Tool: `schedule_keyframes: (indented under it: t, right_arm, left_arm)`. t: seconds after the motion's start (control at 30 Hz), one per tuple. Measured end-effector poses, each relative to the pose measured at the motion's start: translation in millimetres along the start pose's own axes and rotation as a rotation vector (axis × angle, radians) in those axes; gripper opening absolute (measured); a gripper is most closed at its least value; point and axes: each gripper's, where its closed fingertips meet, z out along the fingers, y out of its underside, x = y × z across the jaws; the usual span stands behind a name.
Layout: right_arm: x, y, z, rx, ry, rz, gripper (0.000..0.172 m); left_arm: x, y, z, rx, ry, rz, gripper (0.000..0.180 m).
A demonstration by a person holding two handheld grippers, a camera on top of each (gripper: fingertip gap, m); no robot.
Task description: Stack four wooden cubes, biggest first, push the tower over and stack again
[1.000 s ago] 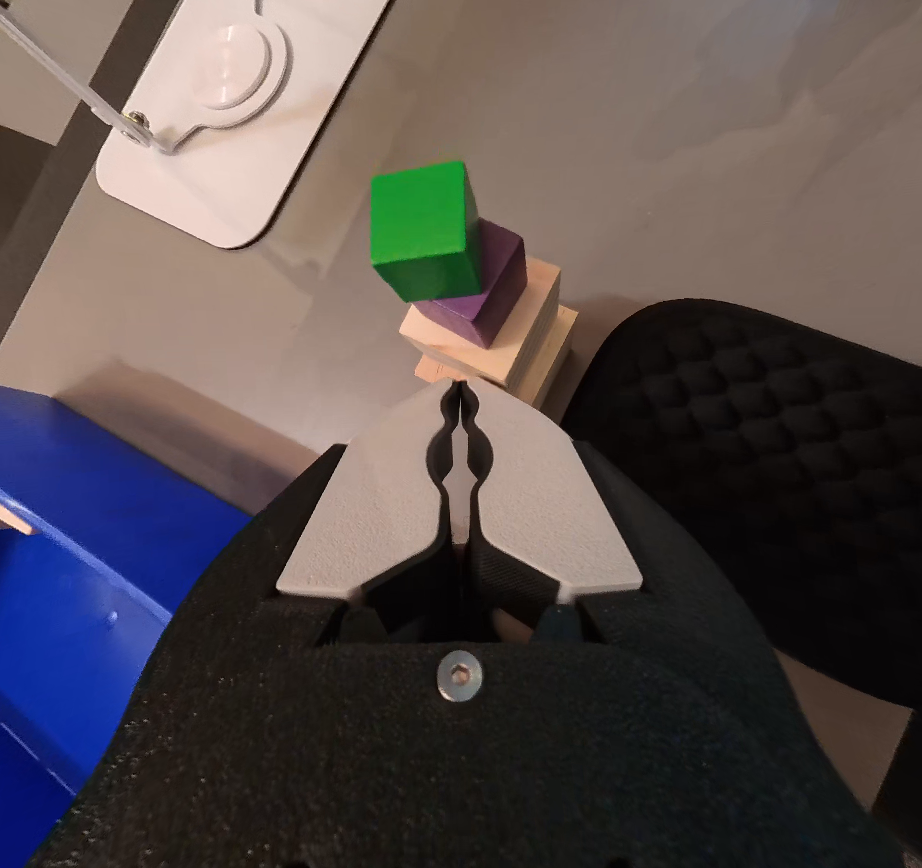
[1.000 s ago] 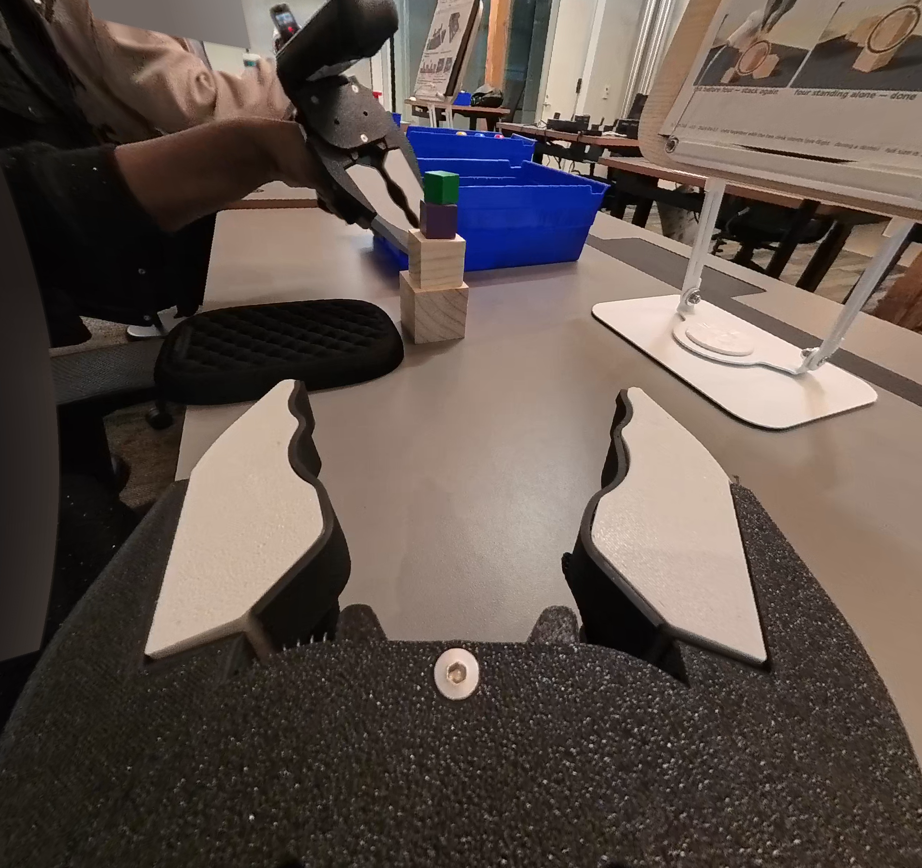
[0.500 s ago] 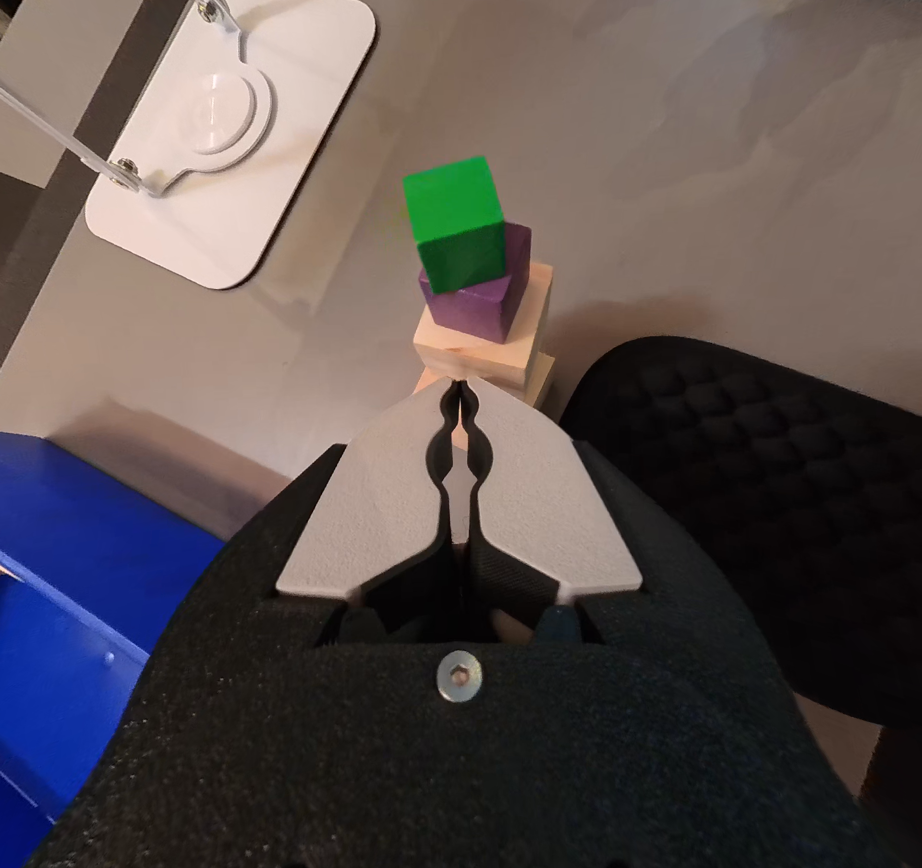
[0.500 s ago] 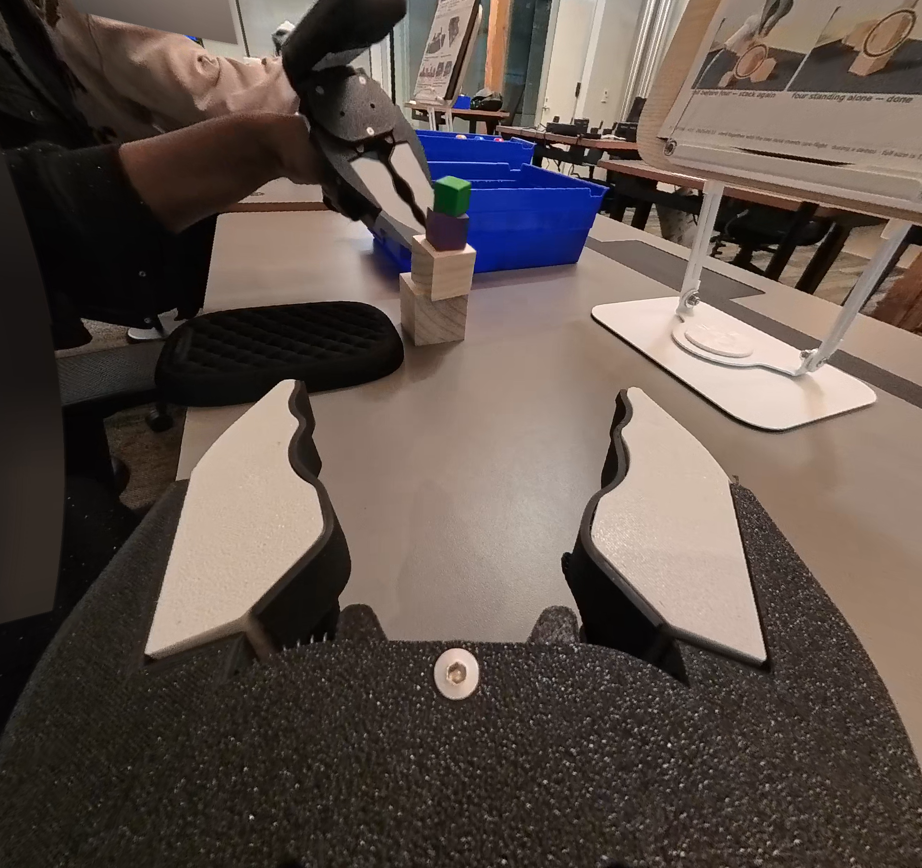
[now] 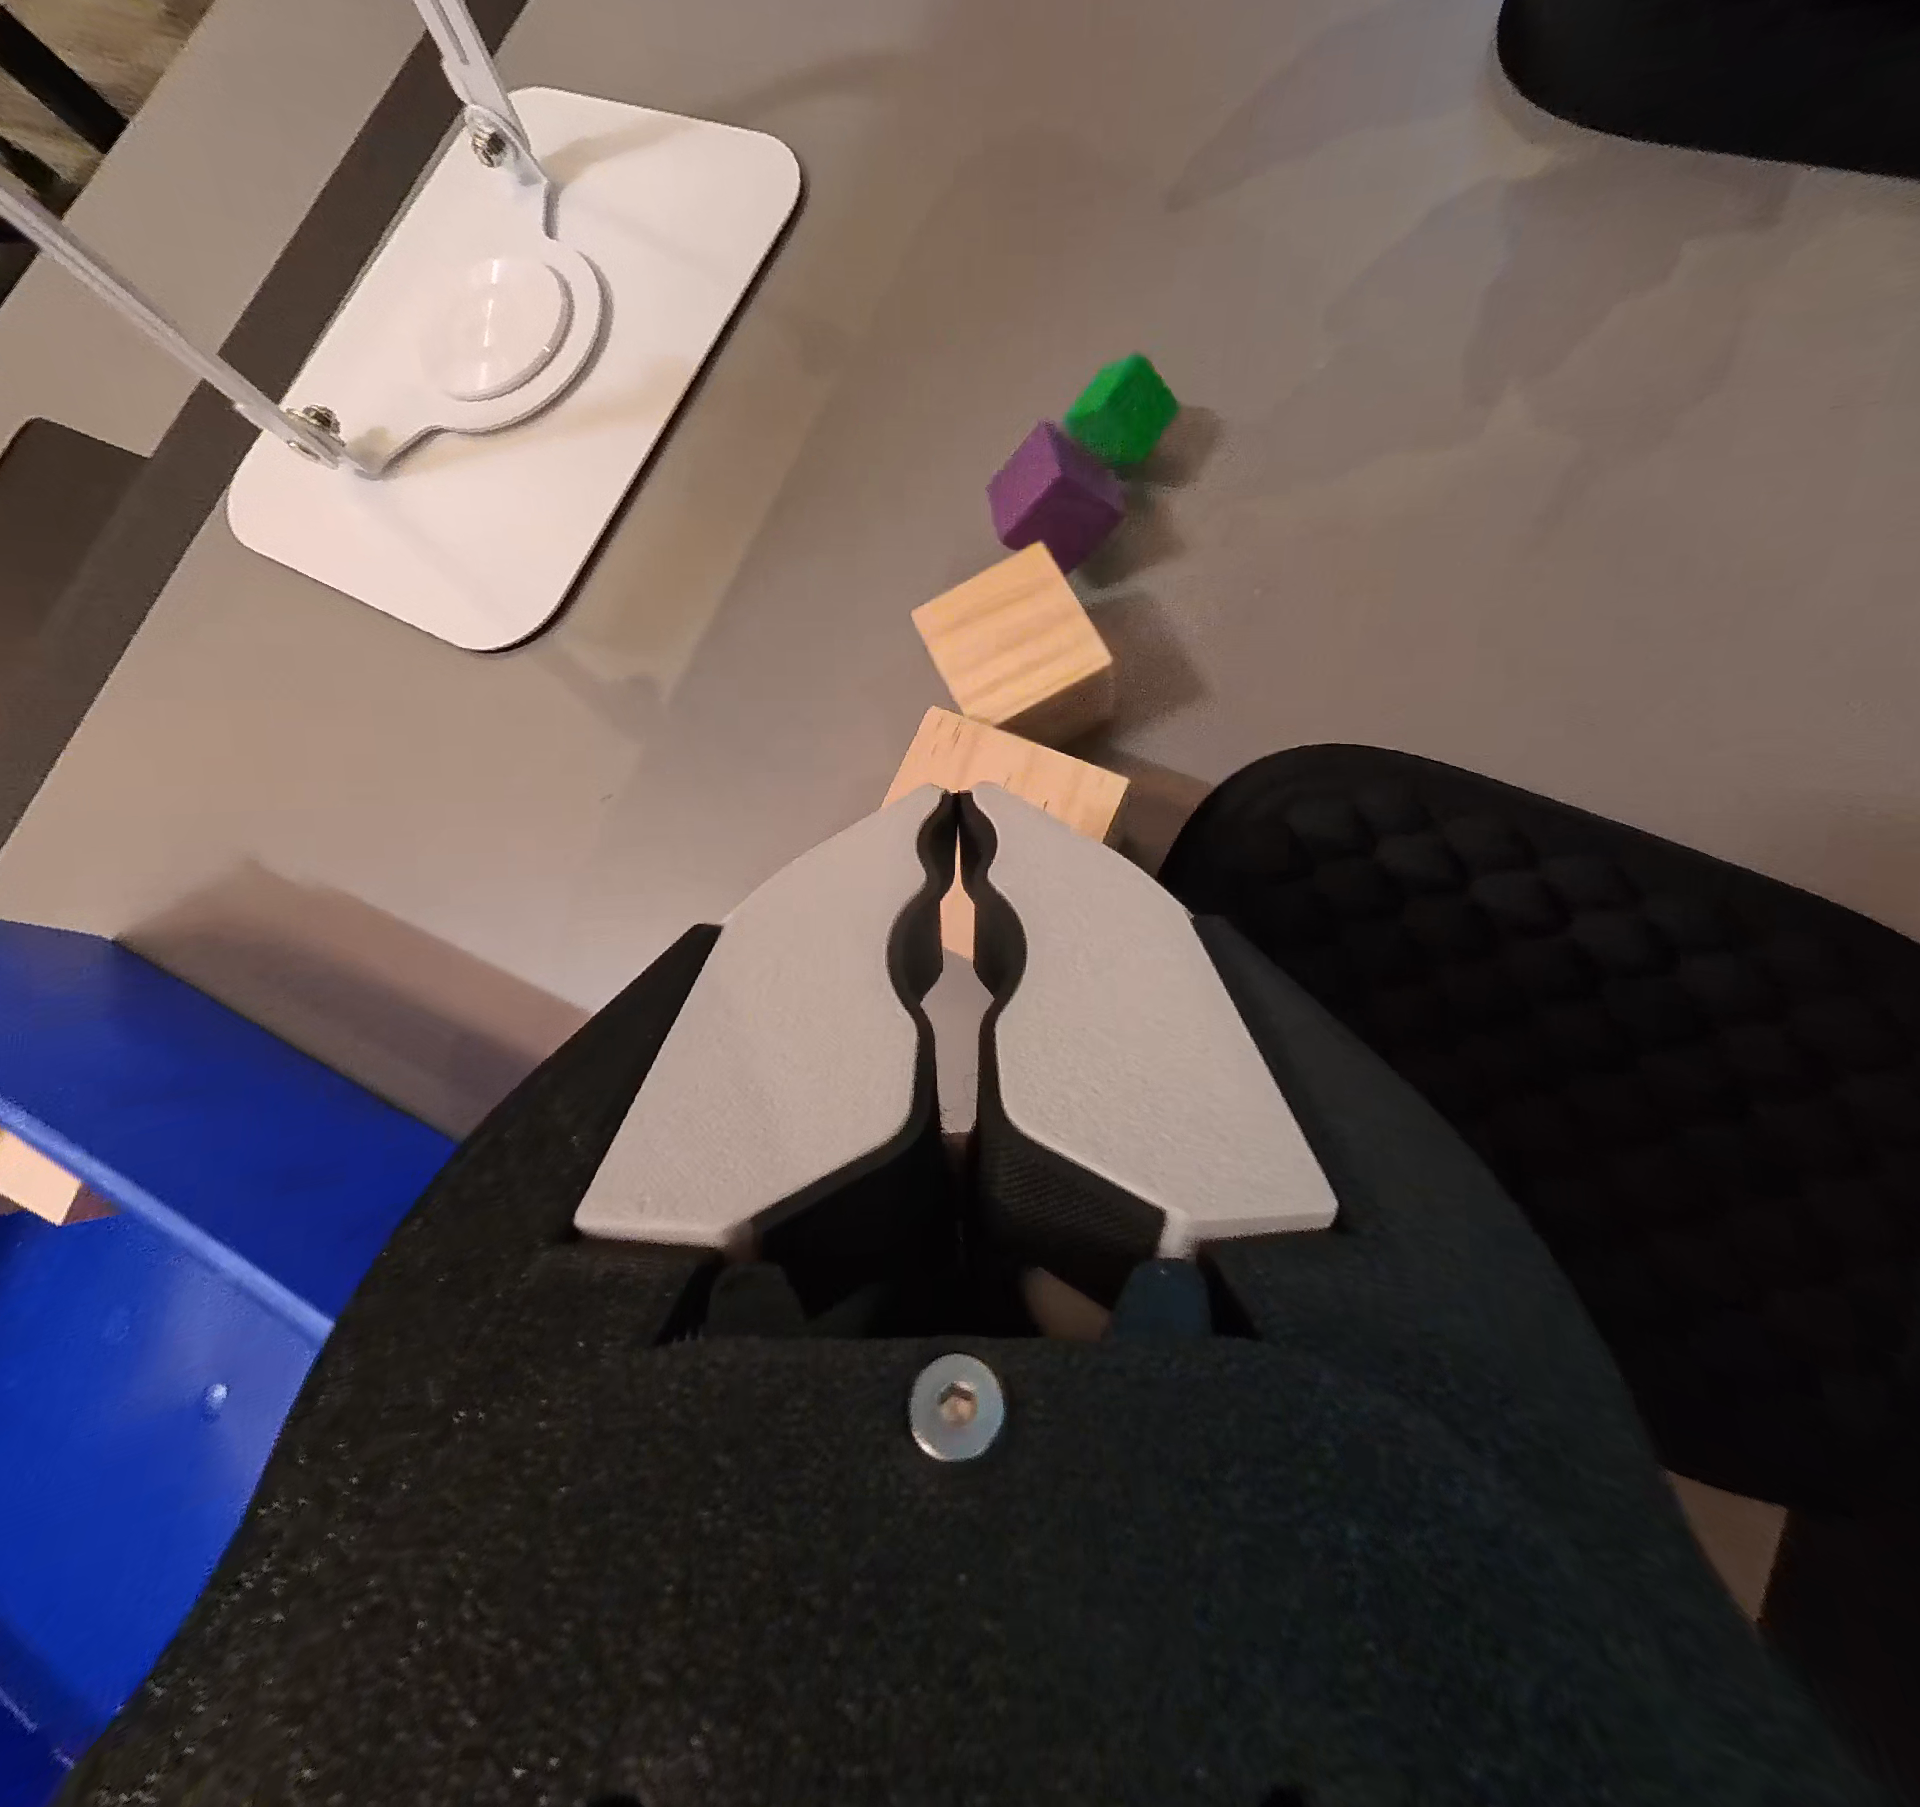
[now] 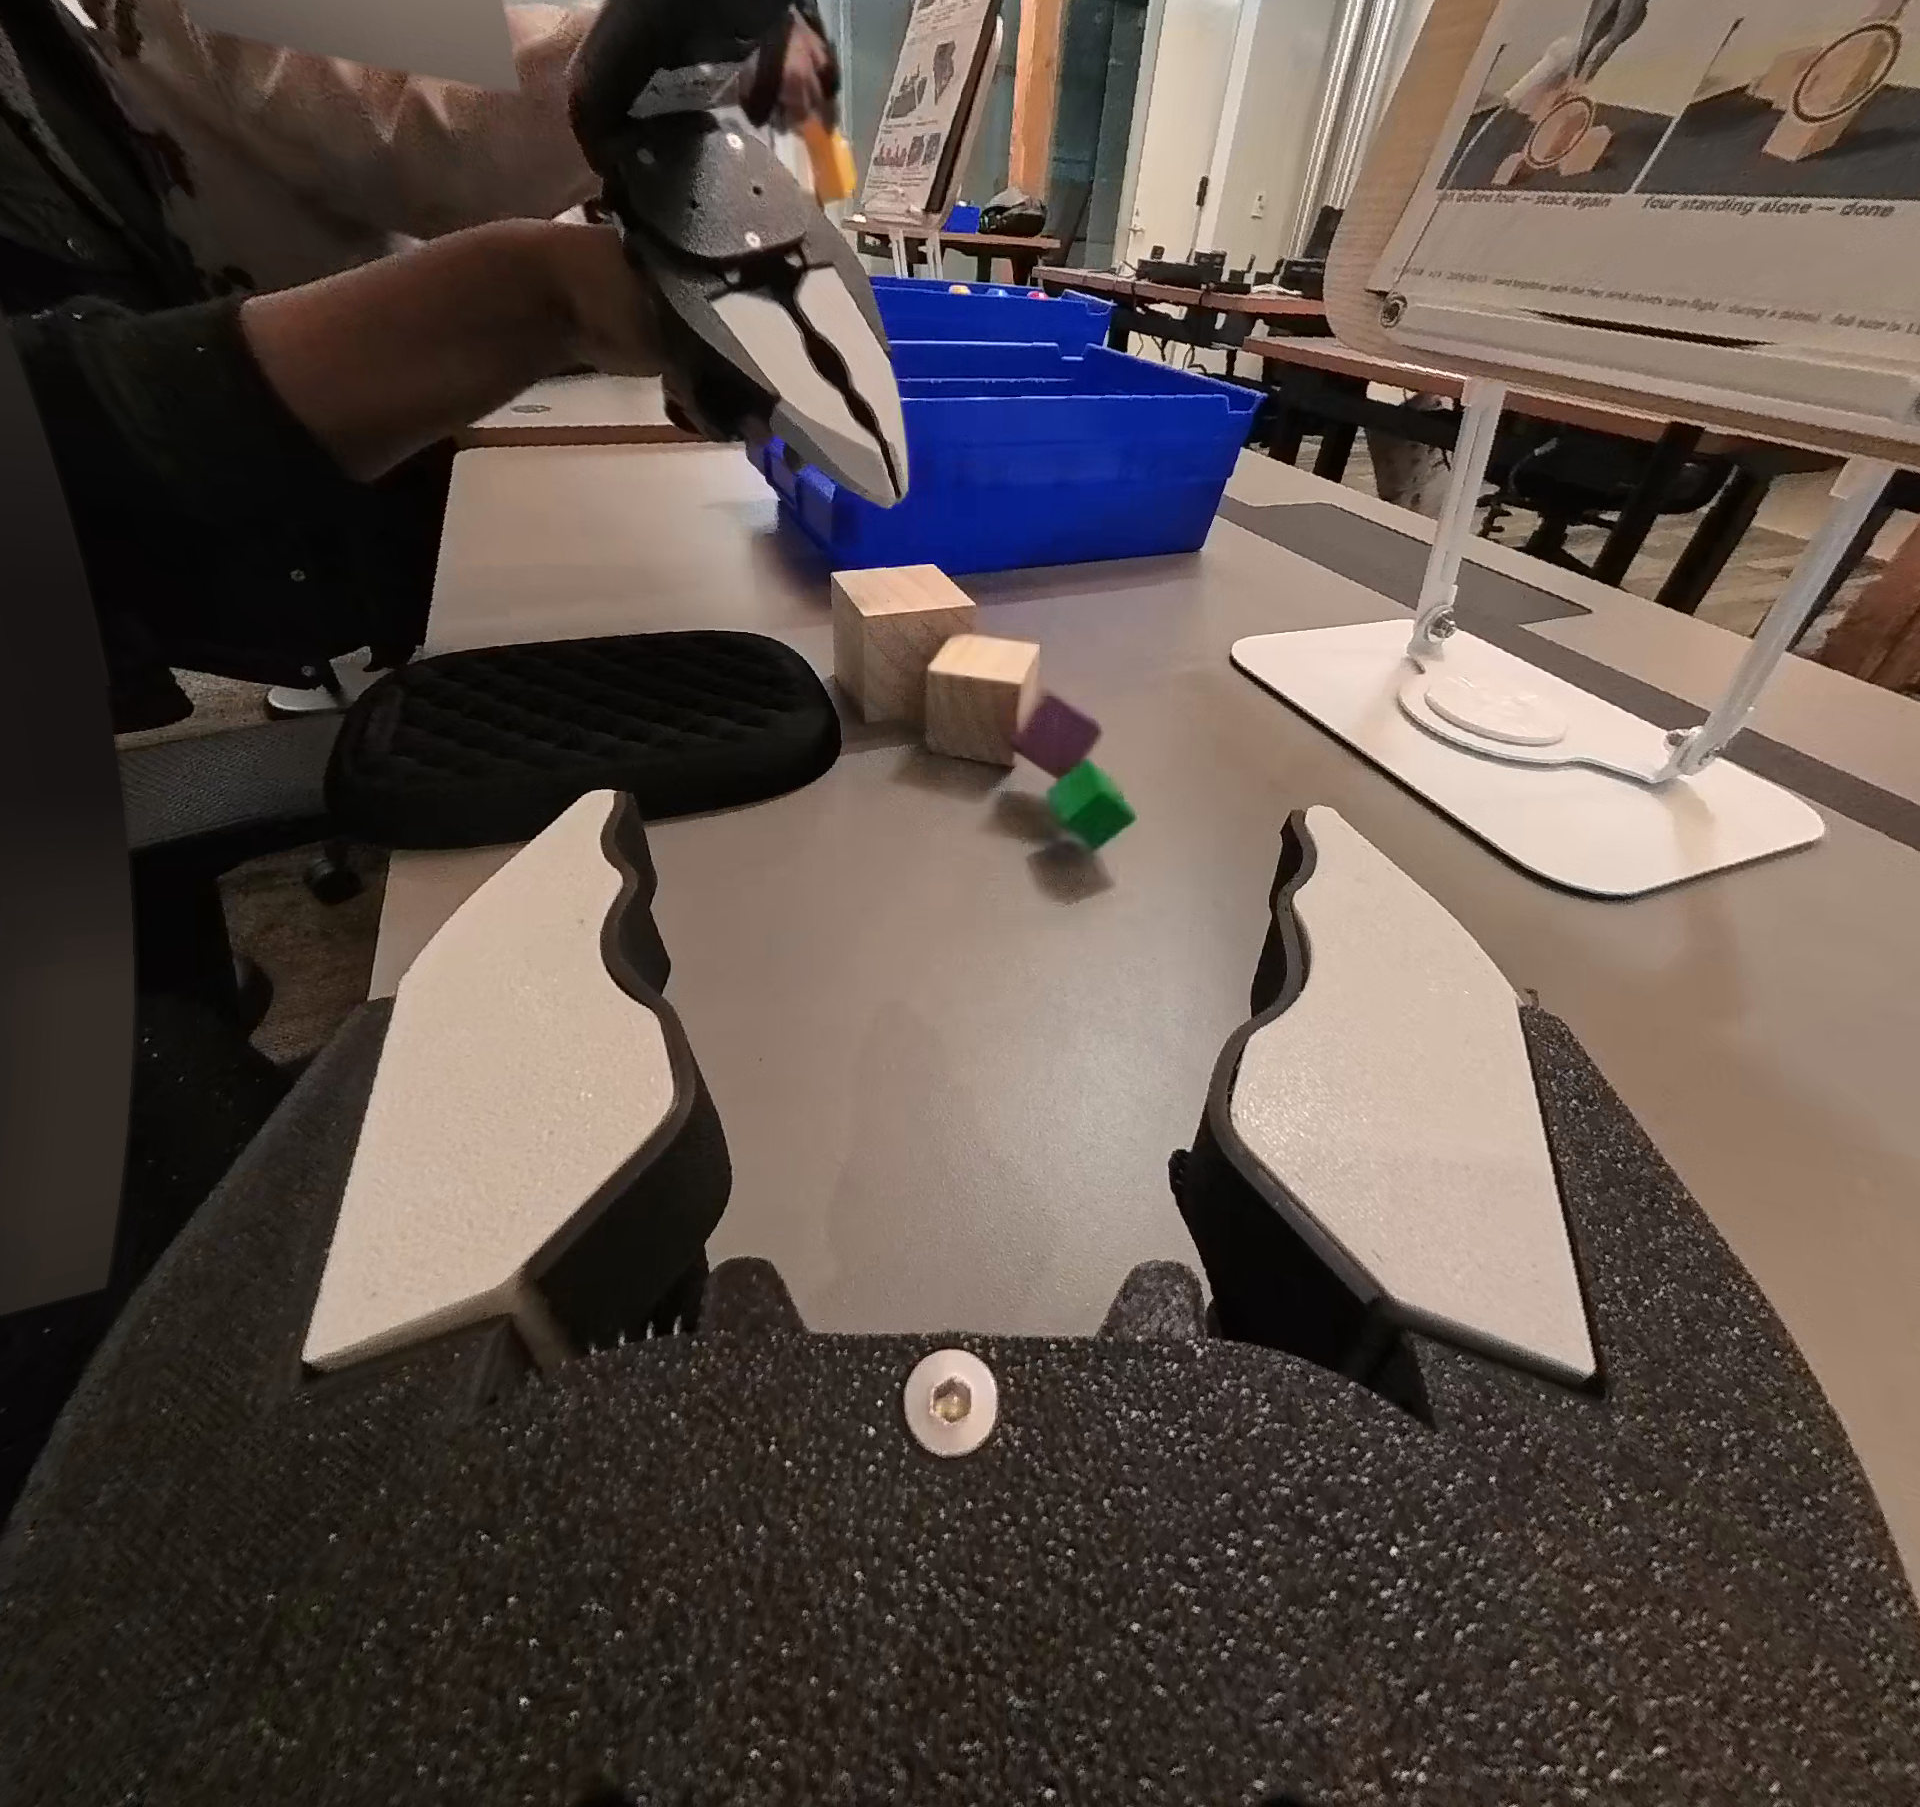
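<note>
left gripper (image 6: 891, 495): both fingers pressed together along their wavy edges, nothing between them; it hangs tip-down above the large wooden cube (image 6: 899, 637), clear of it as the right wrist view shows; a person's hand (image 6: 499, 323) grips its handle.

right gripper (image 6: 956, 926): fingers spread wide apart, only bare grey desk (image 6: 935, 1082) between them; nothing held, nothing touched; nearest thing is the green cube (image 6: 1089, 803).

cubes: four lie in a slanting row on the desk; large wooden cube beside the black quilted pad (image 6: 582, 729); smaller wooden cube (image 6: 982, 697) just beside it, seemingly touching; purple cube (image 6: 1057, 734) tipped on an edge against the smaller wooden one; green cube tilted and blurred, its shadow set apart beneath it, so judged not at rest.

surroundings: blue bin (image 6: 1039, 448) behind the row; white stand base (image 6: 1558, 781) to the right, carrying a printed board (image 6: 1662, 95).

handling judgement: the blurred cubes ought to settle ahead of any approach; a wide-apart gripper suits the wooden cubes, coming square onto two flat opposite faces, not corners; the small painted cubes look light and apt to skid, so a slow, level closing is advised; the pad and the stand base crowd either side of the row, leaving the open desk in front as the cleaner line of approach.
</note>
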Motion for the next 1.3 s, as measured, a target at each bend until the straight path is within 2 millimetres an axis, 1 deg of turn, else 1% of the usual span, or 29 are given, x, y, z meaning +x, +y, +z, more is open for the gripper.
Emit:
schedule_keyframes:
  t: [0.17,0.23,0.3,0.4,0.47,0.5,0.6,0.63,0.67,0.7,0.8,0.9,1.03,1.1,1.17,1.3]
  right_arm:
    - [0.1,0.1,0.1,-0.001,0.001,-0.001,0.111]
    - [0.0,0.2,0.2,-0.002,0.001,-0.002,0.111]
    - [0.0,0.0,0.0,0.000,0.003,-0.003,0.111]
    - [0.3,-0.2,-0.2,0.002,0.003,-0.002,0.111]
    - [0.3,-0.1,0.0,0.001,0.002,0.000,0.111]
    - [0.2,0.0,0.2,0.000,0.002,0.000,0.111]
    - [0.1,-0.2,0.1,0.001,0.003,-0.004,0.110]
    - [0.2,-0.4,-0.1,0.003,0.004,-0.003,0.110]
    - [0.5,-0.7,-0.3,0.005,0.005,-0.001,0.110]
    - [0.8,-0.9,-0.4,0.007,0.006,0.001,0.110]
    - [1.2,-1.4,-0.6,0.011,0.005,0.007,0.110]
    - [1.3,-1.3,-0.3,0.009,0.005,0.007,0.110]
    - [1.7,-1.5,-0.3,0.011,0.005,0.011,0.110]
    - [1.9,-1.4,-0.1,0.010,0.004,0.015,0.110]
    - [2.1,-1.6,-0.1,0.012,0.004,0.017,0.110]
    - [2.4,-1.4,0.3,0.009,0.001,0.022,0.110]
  left_arm:
    - [2.2,-7.2,-12.0,0.060,-0.012,-0.015,0.000]
    - [4.1,-15.6,-18.8,0.120,-0.028,-0.038,0.002]
    - [12.1,-30.3,-27.3,0.233,-0.029,-0.072,0.010]
    - [27.9,-56.1,-42.8,0.452,-0.066,-0.088,0.043]
    - [39.9,-69.2,-53.7,0.587,-0.108,-0.073,0.070]
    - [42.8,-74.0,-58.7,0.645,-0.148,-0.081,0.086]
    - [43.6,-79.1,-68.6,0.758,-0.276,-0.159,0.127]
    - [44.7,-78.0,-68.5,0.772,-0.303,-0.194,0.137]
    - [46.9,-75.8,-66.5,0.772,-0.318,-0.221,0.142]
    - [49.9,-73.5,-63.1,0.766,-0.329,-0.237,0.145]
    - [57.0,-70.9,-55.4,0.794,-0.366,-0.254,0.146]
    - [60.2,-68.0,-46.7,0.810,-0.371,-0.294,0.146]
    - [63.1,-59.8,-31.7,0.790,-0.374,-0.337,0.144]
    - [69.4,-58.5,-25.9,0.782,-0.351,-0.309,0.141]
    - [76.4,-56.1,-19.4,0.760,-0.306,-0.276,0.141]
    - [87.7,-59.3,-19.0,0.780,-0.216,-0.230,0.141]
